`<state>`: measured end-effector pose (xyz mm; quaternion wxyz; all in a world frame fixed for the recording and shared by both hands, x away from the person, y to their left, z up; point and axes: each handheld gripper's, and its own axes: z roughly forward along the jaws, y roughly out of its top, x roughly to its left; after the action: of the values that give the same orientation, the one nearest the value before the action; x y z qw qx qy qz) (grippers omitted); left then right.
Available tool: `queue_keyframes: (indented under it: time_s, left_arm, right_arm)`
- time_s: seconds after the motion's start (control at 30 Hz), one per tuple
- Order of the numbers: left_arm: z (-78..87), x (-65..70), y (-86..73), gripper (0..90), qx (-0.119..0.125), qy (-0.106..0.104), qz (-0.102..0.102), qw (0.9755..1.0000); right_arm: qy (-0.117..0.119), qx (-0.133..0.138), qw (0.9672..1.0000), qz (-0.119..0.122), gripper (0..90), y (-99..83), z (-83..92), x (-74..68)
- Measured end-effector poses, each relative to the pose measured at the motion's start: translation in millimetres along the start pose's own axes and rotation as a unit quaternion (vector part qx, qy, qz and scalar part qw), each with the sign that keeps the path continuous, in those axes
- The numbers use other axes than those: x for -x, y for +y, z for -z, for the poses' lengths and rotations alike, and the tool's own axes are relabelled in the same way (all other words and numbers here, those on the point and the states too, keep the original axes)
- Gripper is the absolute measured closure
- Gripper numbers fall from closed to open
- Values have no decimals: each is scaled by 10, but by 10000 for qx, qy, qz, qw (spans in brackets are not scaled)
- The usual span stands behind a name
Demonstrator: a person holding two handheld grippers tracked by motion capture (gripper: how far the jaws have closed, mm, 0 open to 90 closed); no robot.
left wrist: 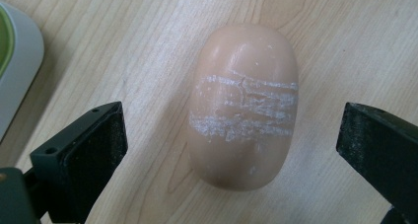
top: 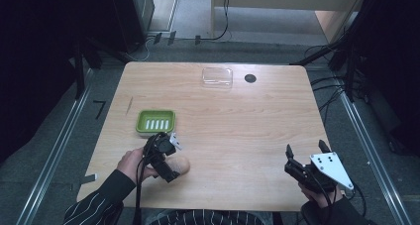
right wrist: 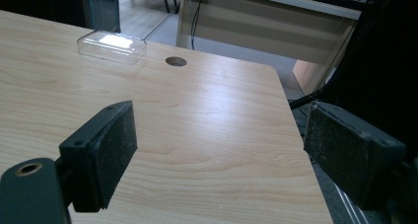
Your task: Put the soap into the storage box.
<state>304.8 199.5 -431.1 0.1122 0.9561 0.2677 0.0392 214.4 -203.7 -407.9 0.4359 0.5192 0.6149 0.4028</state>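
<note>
near the front edge of the wooden table [top: 237, 136], the left gripper [top: 166, 161] hangs over a peach-coloured bar of soap [left wrist: 244, 105] that lies flat on the wood. in the left gripper view its jaws stand wide apart, one on each side of the bar, with bare wood showing between each pad and the soap, so it grips nothing (the bar's top carries whitish scuffed bands across its middle). at the front right corner, the right gripper [top: 304, 160] sits in the person's hand with its jaws also spread wide and nothing between them; the right gripper view looks through them across bare tabletop. just beyond the left gripper sits a green soap dish [top: 155, 122] with pale slots in its floor, its grey-white rim edging into the left gripper view. well apart, near the far edge, lies a clear plastic lid [top: 217, 78], and just beside it a round cable hole [top: 250, 78] in the tabletop.
</note>
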Motion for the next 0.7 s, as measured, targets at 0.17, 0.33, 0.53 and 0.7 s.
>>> queue_keyframes:
  time_s: [0.17, 0.33, 0.53, 0.7]
  left_arm:
    - [-61, 10, 32, 1, -50, -11, -10, 10000]
    - [-83, 22, 51, 49, -69, -40, -85, 9999]
    - [-109, 41, 64, 133, -111, -26, -146, 9998]
    - [-135, 65, 82, 153, -200, -13, -186, 9996]
  right_arm:
    - [-8, -7, 10000, 2, 136, 0, -1, -2]
    - [-14, -13, 10000, 5, 136, 1, -1, -3]
    - [-15, -12, 10000, 7, 136, 0, -1, -2]
    - [-11, -23, 10000, -4, 136, 0, 0, -5]
